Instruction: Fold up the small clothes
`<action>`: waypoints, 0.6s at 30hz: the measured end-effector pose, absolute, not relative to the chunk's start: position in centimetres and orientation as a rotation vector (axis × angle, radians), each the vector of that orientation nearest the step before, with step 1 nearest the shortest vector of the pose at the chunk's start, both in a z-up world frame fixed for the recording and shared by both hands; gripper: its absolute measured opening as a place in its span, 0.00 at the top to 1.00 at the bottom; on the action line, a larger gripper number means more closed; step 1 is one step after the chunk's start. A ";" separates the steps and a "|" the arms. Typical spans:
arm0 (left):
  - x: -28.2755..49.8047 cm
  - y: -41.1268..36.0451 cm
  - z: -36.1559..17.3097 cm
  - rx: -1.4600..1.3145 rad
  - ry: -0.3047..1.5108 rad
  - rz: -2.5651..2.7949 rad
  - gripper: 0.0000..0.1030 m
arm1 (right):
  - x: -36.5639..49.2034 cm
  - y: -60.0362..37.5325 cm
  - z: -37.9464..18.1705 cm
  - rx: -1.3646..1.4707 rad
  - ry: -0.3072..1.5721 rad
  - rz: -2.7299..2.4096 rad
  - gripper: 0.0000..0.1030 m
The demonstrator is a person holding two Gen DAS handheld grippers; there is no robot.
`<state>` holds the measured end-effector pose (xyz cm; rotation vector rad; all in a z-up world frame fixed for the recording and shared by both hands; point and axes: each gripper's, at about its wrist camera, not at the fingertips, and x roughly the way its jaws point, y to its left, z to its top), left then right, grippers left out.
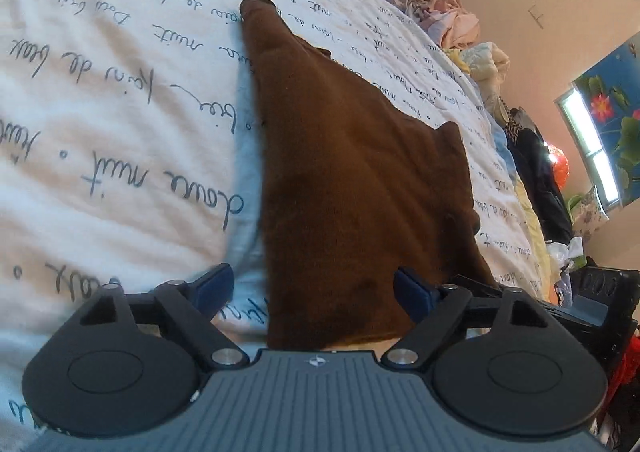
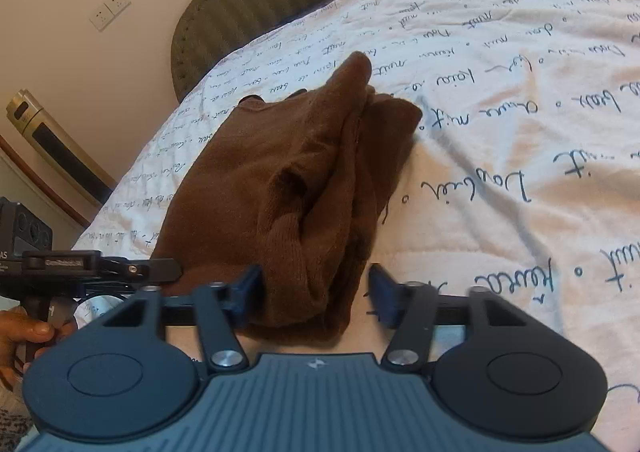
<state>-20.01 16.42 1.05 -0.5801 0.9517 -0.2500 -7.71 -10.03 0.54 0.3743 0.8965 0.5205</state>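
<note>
With both the left gripper (image 1: pixel 313 294) and right gripper (image 2: pixel 314 294) spread wide around the brown garment (image 1: pixel 352 188), each should pinch its near hem squarely before folding.

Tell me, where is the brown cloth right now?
The brown cloth lies on the white bedspread with writing, in the middle of both wrist views, its near end between the open fingers of the left gripper and the right gripper.

Both wrist views close over brown garment (image 1: pixel 352 188)
</note>
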 end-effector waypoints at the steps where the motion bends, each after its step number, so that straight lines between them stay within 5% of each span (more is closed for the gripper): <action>1: -20.0 16.7 0.7 -0.601 0.961 -0.250 0.62 | -7.6 -9.9 0.3 0.383 0.911 0.512 0.88; 3: -19.9 17.9 0.1 -0.701 0.968 -0.264 0.81 | -8.0 -9.1 1.1 0.343 0.884 0.507 0.88; 9: -20.8 20.4 1.6 -0.805 0.915 -0.288 0.84 | -9.1 -7.7 3.2 0.306 0.827 0.559 0.83; 11: -21.0 20.6 0.5 -0.787 0.942 -0.262 0.84 | -8.6 -7.1 1.3 0.240 0.915 0.499 0.52; 17: -22.8 21.8 0.9 -0.735 0.924 -0.214 0.74 | -10.5 -9.7 3.2 0.227 0.789 0.496 0.48; 18: -23.2 21.6 2.4 -0.667 0.903 -0.197 0.64 | -10.7 -9.7 4.2 0.202 0.730 0.516 0.48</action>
